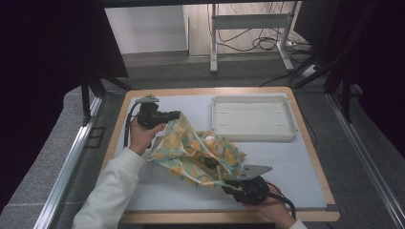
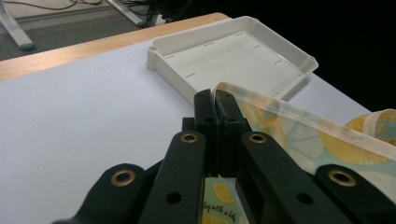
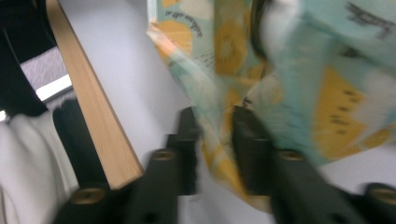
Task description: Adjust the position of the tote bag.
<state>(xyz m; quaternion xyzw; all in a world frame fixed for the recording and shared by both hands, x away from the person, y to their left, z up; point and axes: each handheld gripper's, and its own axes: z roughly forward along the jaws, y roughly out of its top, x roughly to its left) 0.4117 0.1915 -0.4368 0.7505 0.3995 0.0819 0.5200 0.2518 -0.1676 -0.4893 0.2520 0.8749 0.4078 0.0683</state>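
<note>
While the left claw (image 2: 216, 100) pinches the cloth (image 1: 196, 152), the right claw (image 3: 215, 140) stands parted.
Beside the tray (image 1: 253, 136), the cloth stretches between both claws: its hem is clamped in the closed left jaws, and a fold lies loose between the right jaws.

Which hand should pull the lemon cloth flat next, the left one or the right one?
Probably the left. The left gripper is shut tight on the cloth's hemmed edge, so it can pull. The right gripper has its jaws apart around a blurred fold, so it may slip.
</note>
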